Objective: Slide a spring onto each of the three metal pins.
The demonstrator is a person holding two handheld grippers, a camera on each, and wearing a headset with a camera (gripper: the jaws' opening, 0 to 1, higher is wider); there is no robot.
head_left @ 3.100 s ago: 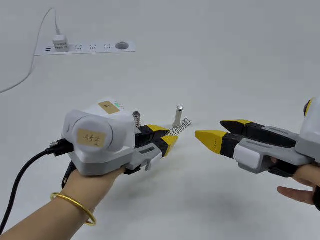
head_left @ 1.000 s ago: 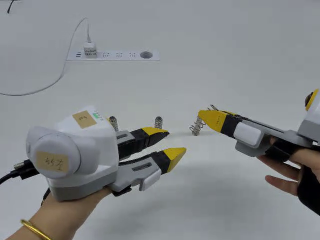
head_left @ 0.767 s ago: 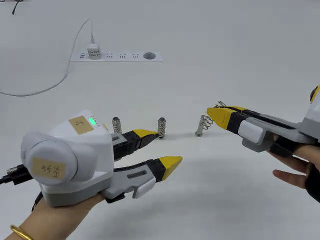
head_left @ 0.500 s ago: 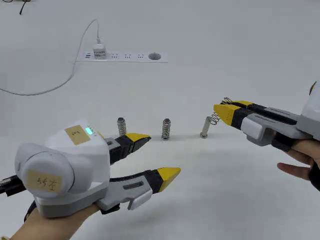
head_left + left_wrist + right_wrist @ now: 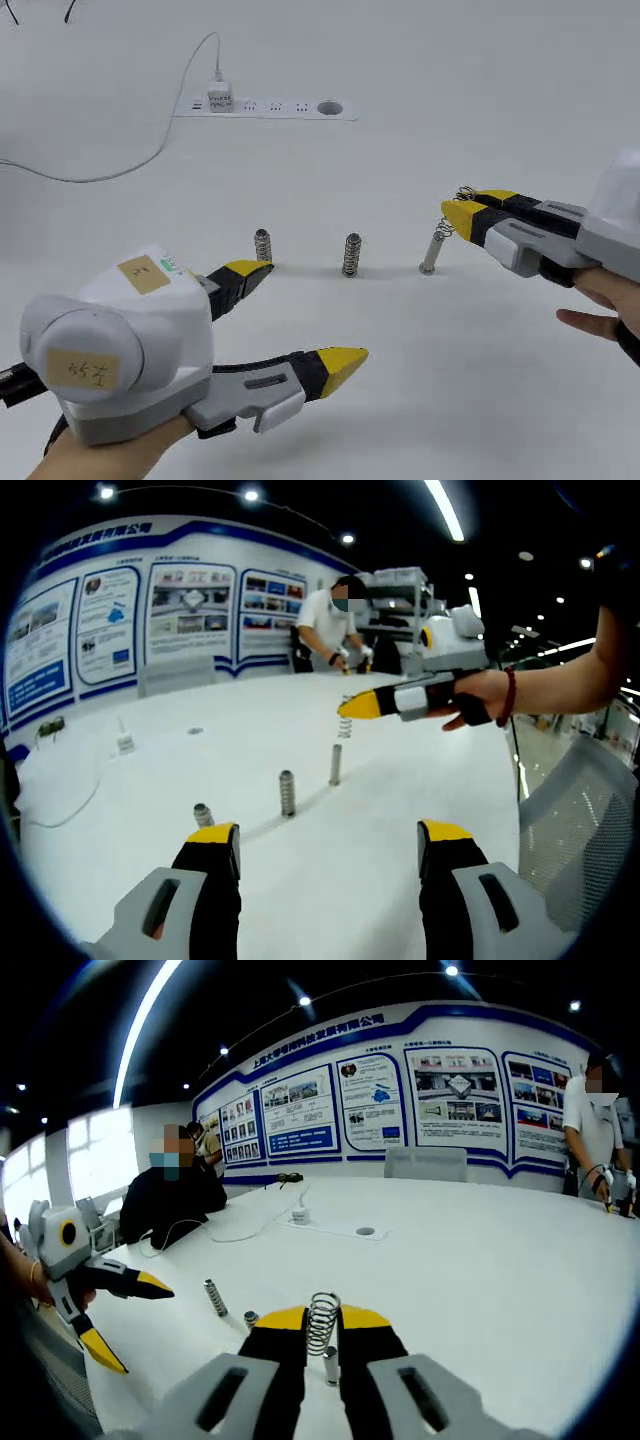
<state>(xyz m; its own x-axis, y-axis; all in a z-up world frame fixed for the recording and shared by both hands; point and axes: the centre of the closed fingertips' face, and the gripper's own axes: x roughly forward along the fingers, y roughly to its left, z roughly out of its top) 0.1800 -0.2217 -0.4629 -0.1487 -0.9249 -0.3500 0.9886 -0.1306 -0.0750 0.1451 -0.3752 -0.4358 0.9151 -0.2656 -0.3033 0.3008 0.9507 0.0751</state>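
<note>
At two o'clock of the bare metal pin [image 5: 431,252], the right gripper [image 5: 457,211] clamps a coiled steel spring [image 5: 321,1322]. The left gripper [image 5: 310,313] gapes empty.

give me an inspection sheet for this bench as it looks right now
surface: white table, smooth.
job's things: three metal pins in a row. The left pin and middle pin each wear a spring. The right pin is bare, with the third spring just above its top.
clutter: nothing seen.
grippers: left gripper open, holding nothing, short of the pins; right gripper shut on the third spring.
cables: white cable runs from a plug in the power strip; black cable behind the left gripper.
surroundings: wall display boards; seated person; standing person.
</note>
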